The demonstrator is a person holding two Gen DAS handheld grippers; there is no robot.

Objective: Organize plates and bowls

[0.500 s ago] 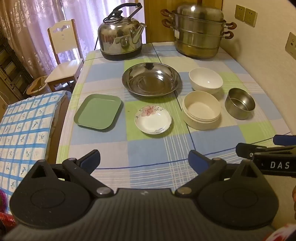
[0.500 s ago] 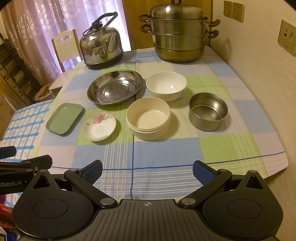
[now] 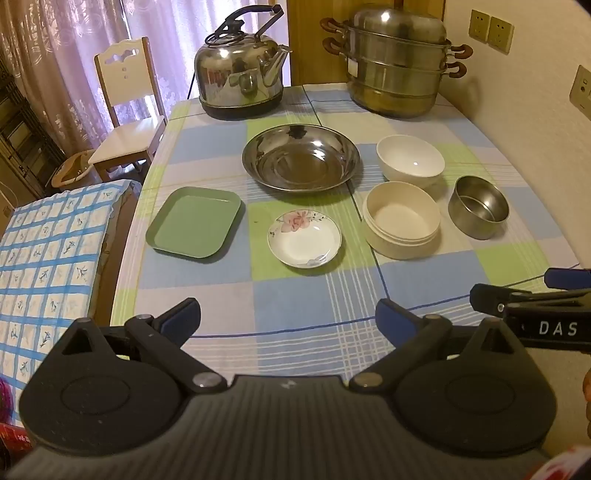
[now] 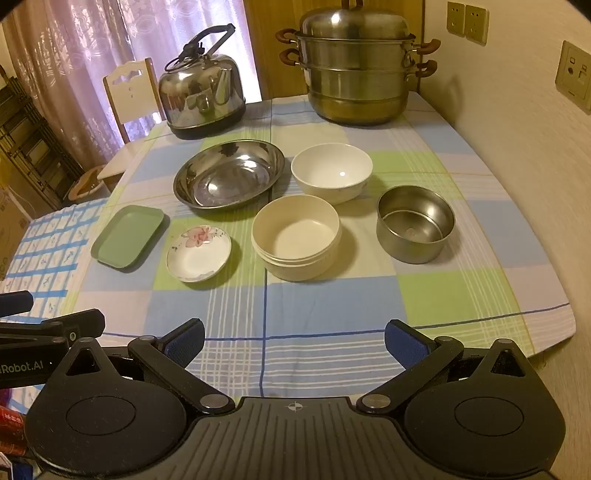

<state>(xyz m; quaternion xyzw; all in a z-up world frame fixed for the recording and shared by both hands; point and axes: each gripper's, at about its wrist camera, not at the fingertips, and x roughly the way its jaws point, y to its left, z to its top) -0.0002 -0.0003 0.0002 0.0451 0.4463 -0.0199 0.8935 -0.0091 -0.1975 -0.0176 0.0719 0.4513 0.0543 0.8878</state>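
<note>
Left wrist view: green tray (image 3: 194,228) flat on the checked cloth (image 3: 295,302), at the left of the dish group. Just right of it, apart, floral saucer (image 3: 304,238). Behind both, steel basin (image 3: 301,162), wide and shallow. Right of the saucer, cream bowl (image 3: 402,223), straight-walled, upright. Behind that and very close, possibly touching, white bowl (image 3: 410,160). Farthest right, steel bowl (image 3: 478,206), apart from the cream bowl. All six upright and unstacked.

Right wrist view: same spread seen from further right, with steel bowl (image 4: 415,223) right of cream bowl (image 4: 295,236), white bowl (image 4: 331,171) behind, basin (image 4: 229,179) left of that, saucer (image 4: 198,253) and tray (image 4: 127,236) toward the left edge.

Left gripper (image 3: 288,314) low over the near edge of the table, blue-padded fingers (image 3: 181,315) spread wide, nothing between them. Right gripper (image 4: 293,338) likewise near the front edge, fingers (image 4: 404,341) spread wide, holding nothing. Each gripper's tip visible at the margin of the other's view.

At the table's far end, kettle (image 3: 240,83) on a dark base at left, lidded stacked steamer pot (image 3: 397,62) at right. Beyond the table, white chair (image 3: 127,122) before pink curtains (image 3: 55,55). On the right wall, sockets (image 3: 489,29).
</note>
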